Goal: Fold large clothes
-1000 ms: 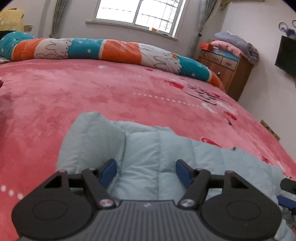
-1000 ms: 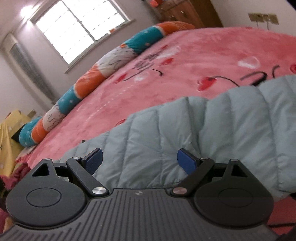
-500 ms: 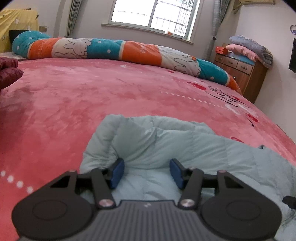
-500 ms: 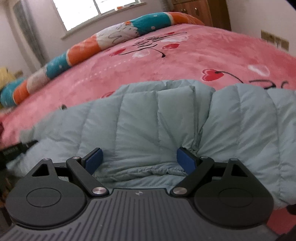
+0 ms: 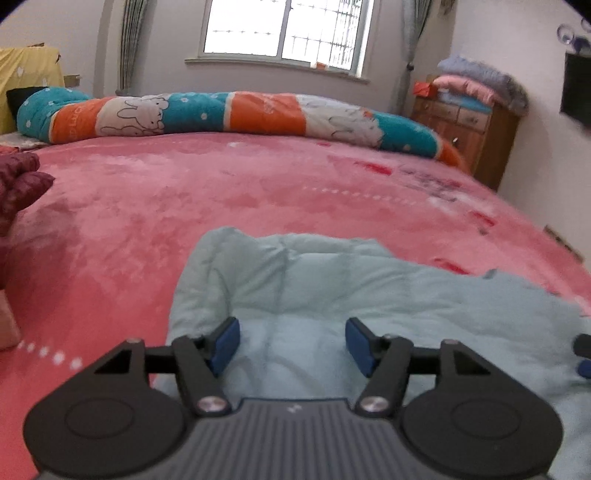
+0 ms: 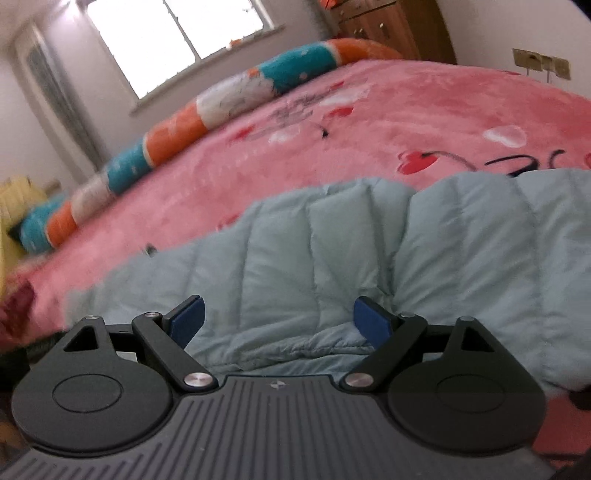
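A pale blue quilted down jacket (image 5: pixel 332 280) lies on the pink bed cover (image 5: pixel 184 206); it also fills the right wrist view (image 6: pixel 332 258). My left gripper (image 5: pixel 291 345) is open, its blue pads just over the jacket's near folded part, holding nothing. My right gripper (image 6: pixel 279 319) is open over the jacket's near edge, holding nothing. The tip of the right gripper (image 5: pixel 583 354) shows at the right edge of the left wrist view.
A rolled teal, orange and white quilt (image 5: pixel 229 114) lies along the bed's far side. A dark red garment (image 5: pixel 18 184) sits at the left. A wooden dresser (image 5: pixel 469 125) with stacked blankets stands at the far right. The window (image 5: pixel 284 33) is behind.
Both grippers have pulled back and risen a little over the jacket. The left jaws opened wider. The jacket's folded part lies flat.
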Available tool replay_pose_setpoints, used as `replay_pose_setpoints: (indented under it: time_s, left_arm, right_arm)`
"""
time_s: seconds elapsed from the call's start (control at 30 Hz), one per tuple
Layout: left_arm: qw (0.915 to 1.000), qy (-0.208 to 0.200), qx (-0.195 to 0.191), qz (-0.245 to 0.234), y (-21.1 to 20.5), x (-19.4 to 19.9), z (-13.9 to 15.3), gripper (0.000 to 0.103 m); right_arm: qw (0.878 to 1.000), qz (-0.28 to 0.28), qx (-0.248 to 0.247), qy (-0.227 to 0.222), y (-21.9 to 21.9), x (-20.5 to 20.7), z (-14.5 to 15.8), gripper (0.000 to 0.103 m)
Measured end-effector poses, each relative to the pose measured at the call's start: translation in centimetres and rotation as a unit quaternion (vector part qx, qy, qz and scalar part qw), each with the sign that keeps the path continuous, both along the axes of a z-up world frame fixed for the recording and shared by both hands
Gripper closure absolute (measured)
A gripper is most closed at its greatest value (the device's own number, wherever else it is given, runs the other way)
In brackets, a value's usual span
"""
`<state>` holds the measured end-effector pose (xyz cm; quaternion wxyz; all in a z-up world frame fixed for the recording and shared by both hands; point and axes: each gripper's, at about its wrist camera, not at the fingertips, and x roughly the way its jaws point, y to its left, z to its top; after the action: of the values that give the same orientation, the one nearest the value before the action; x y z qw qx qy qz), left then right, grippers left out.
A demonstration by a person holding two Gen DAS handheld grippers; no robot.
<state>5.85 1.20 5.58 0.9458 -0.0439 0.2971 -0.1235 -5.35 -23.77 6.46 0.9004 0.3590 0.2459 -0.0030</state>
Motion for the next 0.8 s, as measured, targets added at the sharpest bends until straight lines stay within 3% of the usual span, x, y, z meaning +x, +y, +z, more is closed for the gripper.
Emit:
replay_pose_setpoints:
  time_s: [0.4, 0.57, 0.8]
  left_arm:
    - [0.9997, 0.0, -0.018, 0.016, 4.3, -15.1, 3.5, 0.032]
    - [0.9997, -0.007, -0.02, 0.012, 5.7, -19.3, 5.3, 0.029]
    - [0.9994, -0.027, -0.02, 0.004, 6.7, -23.1, 7.5, 0.028]
  right_arm:
    - [0.998, -0.055, -0.029, -0.018, 0.3, -8.9, 2.6, 0.0]
    - [0.997, -0.072, -0.028, -0.001, 0.5, -12.7, 3.0, 0.0]
    - [0.994, -0.105, -0.029, -0.014, 0.4, -17.3, 3.9, 0.0]
